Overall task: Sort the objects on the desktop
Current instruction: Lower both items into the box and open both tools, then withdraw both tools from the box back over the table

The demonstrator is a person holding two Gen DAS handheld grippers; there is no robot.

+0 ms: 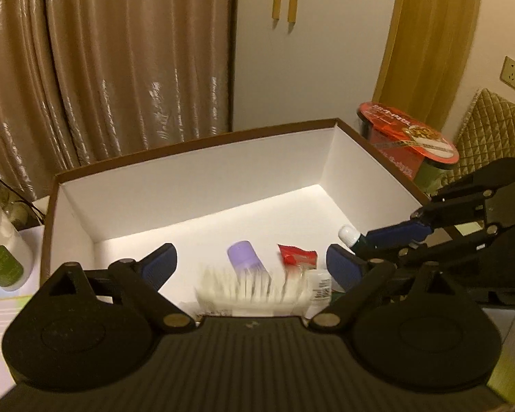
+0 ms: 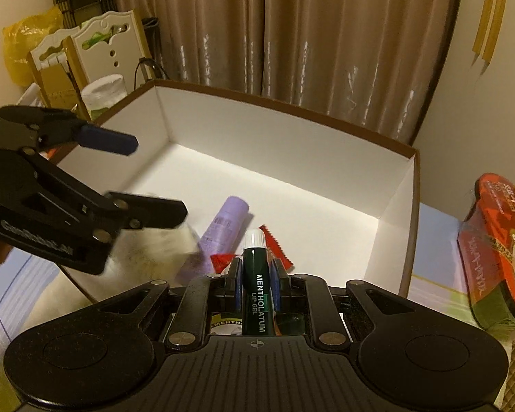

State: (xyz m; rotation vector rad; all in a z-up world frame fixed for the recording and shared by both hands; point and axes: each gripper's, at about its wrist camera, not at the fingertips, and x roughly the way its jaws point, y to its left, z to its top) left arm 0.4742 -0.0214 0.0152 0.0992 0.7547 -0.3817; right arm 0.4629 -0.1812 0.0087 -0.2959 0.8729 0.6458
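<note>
Currently, your right gripper (image 2: 256, 276) is clamping one dark green lip gel tube (image 2: 255, 295) between its blue pads, with the tube's white cap (image 2: 255, 238) pointing forward over the near edge of the box (image 2: 292, 130). Your left gripper (image 1: 250, 261) is hanging over the same near edge with its jaws standing wide apart, gripping nothing.

One open box with white inner walls and a brown rim is sitting in front of you. On its floor, near the front wall, you are seeing:
- one lilac tube (image 2: 223, 230), lying tilted;
- one red sachet (image 1: 297, 257), just beside the lilac tube;
- one blurred white packet (image 1: 250, 288), directly below the left gripper; its kind cannot be told.

Outside the box, one red-lidded noodle cup (image 1: 408, 137) is standing by the far right corner, and one white bottle (image 1: 1, 243) is standing by the left wall.
</note>
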